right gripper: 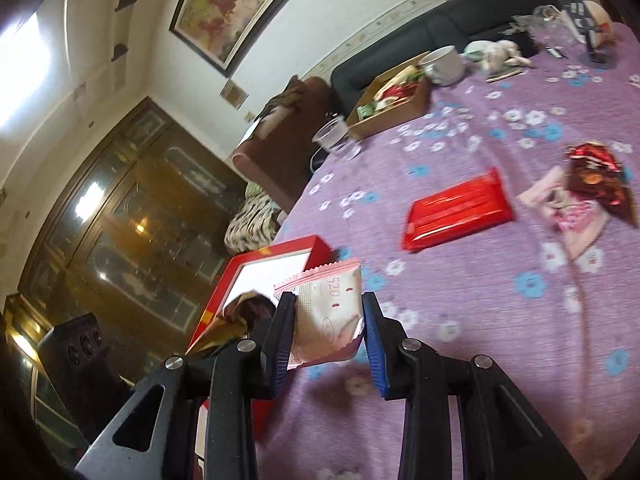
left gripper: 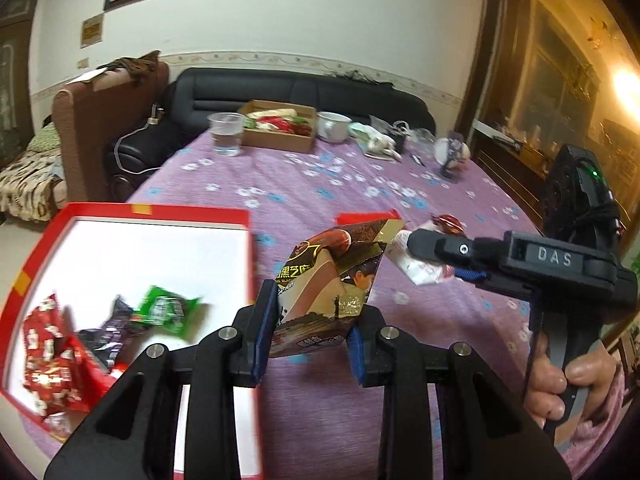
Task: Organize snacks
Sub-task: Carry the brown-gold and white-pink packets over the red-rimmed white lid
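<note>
My left gripper (left gripper: 312,316) is shut on a brown and gold snack packet (left gripper: 332,280), held just right of the red box (left gripper: 160,213). The box's white floor holds red packets (left gripper: 48,356), a dark one (left gripper: 108,332) and a green one (left gripper: 168,310). My right gripper (right gripper: 328,312) is shut on a white and pink packet (right gripper: 332,320), close beside the red box's corner (right gripper: 280,250). In the left wrist view the right gripper (left gripper: 420,252) comes in from the right with a hand (left gripper: 560,384) on its handle. A flat red packet (right gripper: 456,212), a dark red wrapper (right gripper: 596,176) and a pink packet (right gripper: 572,220) lie on the purple cloth.
At the table's far end stand a cardboard box of snacks (left gripper: 280,140), a clear plastic cup (left gripper: 226,132), a white bowl (left gripper: 332,126) and small clutter (left gripper: 452,152). A black sofa (left gripper: 304,88) runs behind the table and a brown armchair (left gripper: 96,120) stands at its left.
</note>
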`<state>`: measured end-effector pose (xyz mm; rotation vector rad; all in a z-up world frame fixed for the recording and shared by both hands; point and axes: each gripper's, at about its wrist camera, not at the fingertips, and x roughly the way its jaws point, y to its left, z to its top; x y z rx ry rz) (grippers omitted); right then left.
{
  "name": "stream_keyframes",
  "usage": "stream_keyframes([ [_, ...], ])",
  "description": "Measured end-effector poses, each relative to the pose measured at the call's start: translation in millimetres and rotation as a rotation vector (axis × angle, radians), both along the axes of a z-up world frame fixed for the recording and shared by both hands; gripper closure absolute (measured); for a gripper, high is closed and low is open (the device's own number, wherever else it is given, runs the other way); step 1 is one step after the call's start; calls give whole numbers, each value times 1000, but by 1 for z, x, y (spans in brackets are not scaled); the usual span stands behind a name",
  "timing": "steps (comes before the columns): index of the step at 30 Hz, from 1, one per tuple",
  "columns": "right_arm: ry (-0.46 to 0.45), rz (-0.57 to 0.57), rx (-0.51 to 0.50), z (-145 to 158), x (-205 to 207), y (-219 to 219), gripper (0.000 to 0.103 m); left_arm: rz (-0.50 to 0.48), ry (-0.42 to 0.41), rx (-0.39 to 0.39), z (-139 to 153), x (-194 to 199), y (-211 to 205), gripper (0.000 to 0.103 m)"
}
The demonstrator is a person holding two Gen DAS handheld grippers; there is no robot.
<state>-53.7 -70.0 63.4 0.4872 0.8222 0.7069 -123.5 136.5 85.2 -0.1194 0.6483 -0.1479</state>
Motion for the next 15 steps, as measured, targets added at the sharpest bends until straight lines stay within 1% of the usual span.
stream_keyframes([
  [5, -4, 51, -24, 3, -2, 36, 70, 65, -18, -2, 0, -7, 29, 74],
  [15, -7, 139, -61, 3, -5, 106, 70, 172, -26, -34, -2, -18, 83, 74],
])
